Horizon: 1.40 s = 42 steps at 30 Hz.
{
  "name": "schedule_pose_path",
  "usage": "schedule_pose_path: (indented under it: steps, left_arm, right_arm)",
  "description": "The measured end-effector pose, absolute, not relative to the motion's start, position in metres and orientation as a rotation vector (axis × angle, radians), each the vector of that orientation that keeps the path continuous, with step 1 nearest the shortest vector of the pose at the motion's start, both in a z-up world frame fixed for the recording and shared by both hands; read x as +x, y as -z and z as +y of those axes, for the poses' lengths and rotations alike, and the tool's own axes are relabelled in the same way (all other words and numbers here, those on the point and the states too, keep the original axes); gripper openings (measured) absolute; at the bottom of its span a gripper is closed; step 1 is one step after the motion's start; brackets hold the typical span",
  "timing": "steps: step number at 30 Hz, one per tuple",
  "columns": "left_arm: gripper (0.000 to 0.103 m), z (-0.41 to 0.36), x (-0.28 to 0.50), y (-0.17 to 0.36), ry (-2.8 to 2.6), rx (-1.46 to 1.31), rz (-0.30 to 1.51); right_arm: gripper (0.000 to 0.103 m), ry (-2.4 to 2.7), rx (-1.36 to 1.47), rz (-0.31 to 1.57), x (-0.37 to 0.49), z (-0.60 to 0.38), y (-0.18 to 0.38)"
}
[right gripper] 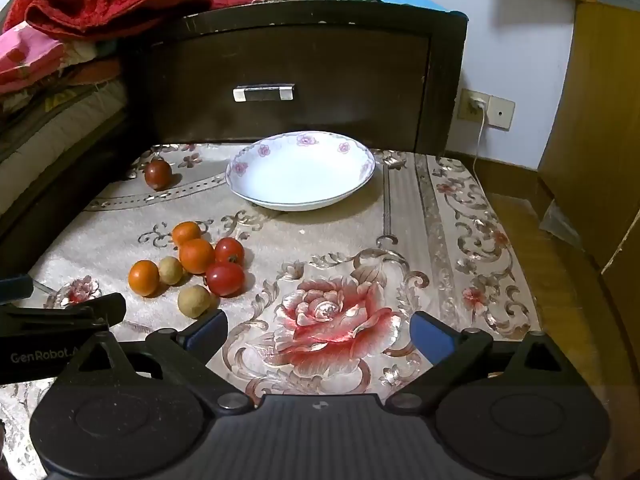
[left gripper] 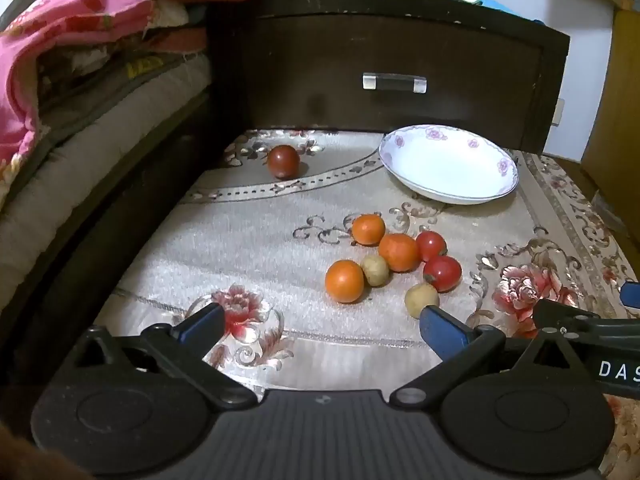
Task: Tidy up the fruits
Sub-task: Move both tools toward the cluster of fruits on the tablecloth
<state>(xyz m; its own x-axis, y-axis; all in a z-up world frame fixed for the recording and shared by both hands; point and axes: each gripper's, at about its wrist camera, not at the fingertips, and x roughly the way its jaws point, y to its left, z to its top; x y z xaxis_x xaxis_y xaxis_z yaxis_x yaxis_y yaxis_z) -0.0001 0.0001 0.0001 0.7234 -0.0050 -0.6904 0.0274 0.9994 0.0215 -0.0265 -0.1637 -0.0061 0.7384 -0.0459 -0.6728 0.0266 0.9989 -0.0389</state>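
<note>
We hold the left gripper [left gripper: 320,326] and right gripper [right gripper: 320,334] over the bench's [right gripper: 400,220] near edge, fingers wide and empty. The fruits [right gripper: 196,256] cluster left of centre; a dark tomato [right gripper: 158,174] and the empty plate [right gripper: 300,172] lie along the far edge.

Warm dim indoor light, glare on white plate [right gripper: 300,172], fisheye-bent dark corners, soft shadows

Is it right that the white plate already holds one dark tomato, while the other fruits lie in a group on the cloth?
Not quite. The plate holds nothing. The dark tomato lies on the cloth, to the left of the plate; the right wrist view shows it. The other fruits do lie in a group on the cloth.
</note>
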Motion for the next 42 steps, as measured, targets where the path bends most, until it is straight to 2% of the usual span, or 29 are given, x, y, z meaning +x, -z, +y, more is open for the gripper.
schedule_pose_path:
  steps: [33,38,42]
  left_arm:
    - [0.102,0.009,0.005,0.018,0.004,0.024,0.813]
    - [0.102,0.012,0.009,0.019,-0.005,0.019,0.814]
    - [0.101,0.014,0.012,0.020,-0.004,0.018,0.808]
  right_arm:
    - [0.090,-0.008,-0.052,0.783,-0.013,-0.149,0.023]
    - [0.087,-0.028,-0.047,0.793,-0.008,-0.147,0.025]
    - [0.081,-0.061,-0.037,0.799,-0.003,-0.145,0.026]
